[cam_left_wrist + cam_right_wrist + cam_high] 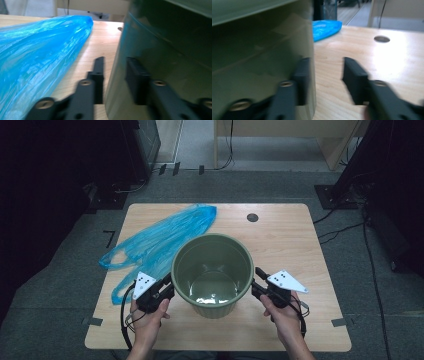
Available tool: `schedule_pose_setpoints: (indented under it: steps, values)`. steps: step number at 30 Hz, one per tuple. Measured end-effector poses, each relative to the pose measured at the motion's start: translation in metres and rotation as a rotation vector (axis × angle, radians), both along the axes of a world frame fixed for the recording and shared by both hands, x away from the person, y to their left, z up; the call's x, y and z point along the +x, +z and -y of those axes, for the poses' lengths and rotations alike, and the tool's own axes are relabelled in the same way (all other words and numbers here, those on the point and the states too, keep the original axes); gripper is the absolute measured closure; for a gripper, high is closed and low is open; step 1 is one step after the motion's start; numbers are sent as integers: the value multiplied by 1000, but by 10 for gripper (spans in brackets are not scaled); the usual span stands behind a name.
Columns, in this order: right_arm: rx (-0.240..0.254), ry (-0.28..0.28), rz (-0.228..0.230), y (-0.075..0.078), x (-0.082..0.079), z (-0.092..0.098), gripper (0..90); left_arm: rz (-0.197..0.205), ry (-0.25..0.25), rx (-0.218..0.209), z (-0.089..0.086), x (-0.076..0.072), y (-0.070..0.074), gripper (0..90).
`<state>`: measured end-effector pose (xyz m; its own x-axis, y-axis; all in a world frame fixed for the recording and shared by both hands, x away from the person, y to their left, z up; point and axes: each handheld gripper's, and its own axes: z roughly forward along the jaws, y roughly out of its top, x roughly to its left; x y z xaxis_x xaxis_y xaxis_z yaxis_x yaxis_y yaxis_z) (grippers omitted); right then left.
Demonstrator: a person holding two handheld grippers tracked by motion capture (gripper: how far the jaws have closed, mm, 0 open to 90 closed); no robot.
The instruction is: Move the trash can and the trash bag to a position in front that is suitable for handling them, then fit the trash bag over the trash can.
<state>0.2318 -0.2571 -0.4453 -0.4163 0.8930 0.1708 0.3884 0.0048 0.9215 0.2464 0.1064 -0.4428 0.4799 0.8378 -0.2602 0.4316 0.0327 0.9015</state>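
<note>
At frame centre, green bucket upright on table, left gripper and right gripper flanking it, jaws apart, unclamped; blue bag upper left.

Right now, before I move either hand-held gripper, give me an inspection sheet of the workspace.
Surface: wooden table, round hole near far edge.
Job's things: green bin upright mid-table; blue bag flat at its left.
Clutter: nothing seen.
Grippers: left hand-held gripper straddles the bin wall, not pressing; right hand-held gripper open, one jaw at the bin wall.
Cables: black cable trails from left gripper; more on the floor.
Surroundings: grey carpet, dark stands, wooden furniture beyond.
</note>
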Motion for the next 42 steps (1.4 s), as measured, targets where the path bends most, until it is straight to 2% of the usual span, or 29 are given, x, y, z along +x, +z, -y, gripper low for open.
schedule_pose_setpoints:
  steps: [1,2,4,5,7,9,11,15,19,22,23,28,33,37,42]
  values:
    - [33,9,-20,-1,2,6,443,-5,4,-5,-3,3,-1,524]
    - [40,-6,-27,-2,4,13,412,-14,17,10,-6,6,-3,419]
    - [-12,-71,-33,-6,6,25,356,-39,55,54,-10,12,-8,277]
    - [-41,-95,-34,-9,8,31,316,-53,82,70,-13,15,-11,254]
    - [-108,-145,-67,-18,15,45,264,-76,112,80,-17,19,-15,244]
    - [-129,-182,-106,-28,20,59,224,-88,148,107,-22,24,-20,239]
    - [-153,-224,-128,-37,25,71,212,-94,170,127,-27,27,-22,232]
    - [-173,-308,-211,-60,33,94,211,-99,227,164,-42,38,-25,205]
    - [-206,-358,-268,-72,37,105,211,-98,295,194,-58,50,-28,201]
    - [-255,-376,-281,-77,38,107,208,-101,333,219,-68,59,-32,202]
    - [-254,-376,-289,-77,39,107,208,-96,341,232,-70,61,-34,202]
    - [-253,-365,-293,-77,39,108,203,-115,350,266,-77,76,-41,202]
    - [-266,-350,-306,-78,40,107,201,-178,315,298,-77,83,-54,212]
    - [-263,-349,-308,-78,40,107,199,-213,331,306,-78,84,-61,282]
    - [-269,-347,-307,-78,39,106,199,-254,323,304,-83,84,-72,480]
